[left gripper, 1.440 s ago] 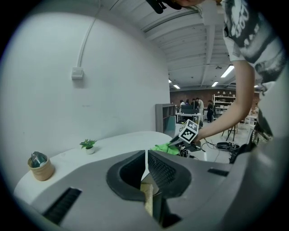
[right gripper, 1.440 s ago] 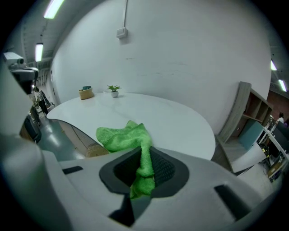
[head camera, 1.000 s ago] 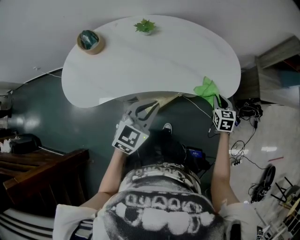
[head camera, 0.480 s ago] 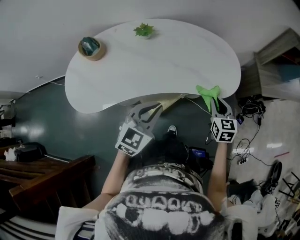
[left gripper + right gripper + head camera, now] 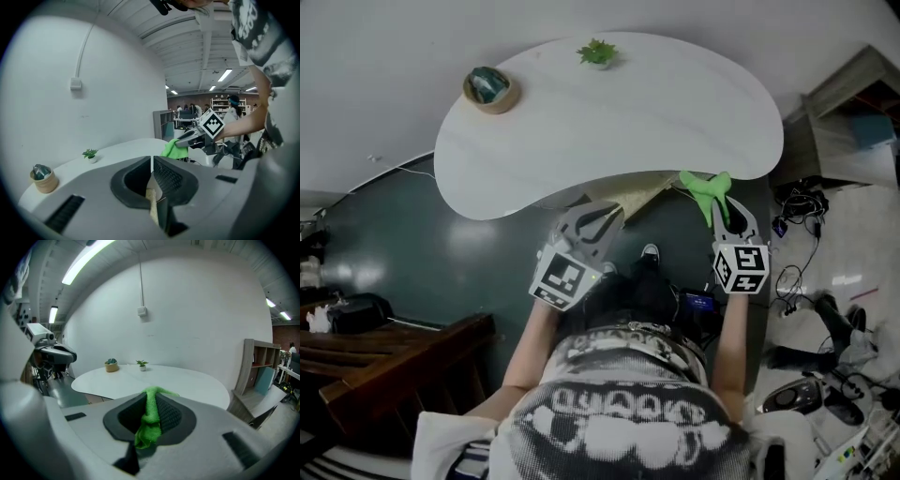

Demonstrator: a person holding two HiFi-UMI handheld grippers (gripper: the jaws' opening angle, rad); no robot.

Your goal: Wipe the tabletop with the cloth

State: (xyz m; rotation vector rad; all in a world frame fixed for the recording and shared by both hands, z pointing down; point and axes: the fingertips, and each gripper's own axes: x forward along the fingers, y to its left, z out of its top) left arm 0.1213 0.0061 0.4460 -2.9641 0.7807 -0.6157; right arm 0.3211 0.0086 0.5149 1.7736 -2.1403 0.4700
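one green cloth [image 5: 704, 186] clamped in right gripper [image 5: 721, 204].

A small potted plant [image 5: 597, 52] and a round tan pot [image 5: 491, 90] stand well apart; cables [image 5: 789, 281] lie on the floor.

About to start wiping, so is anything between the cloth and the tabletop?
Nothing visible. The green cloth sits clamped in the right gripper just off the tabletop's near edge; the small plant and the pot stand along the far edge.
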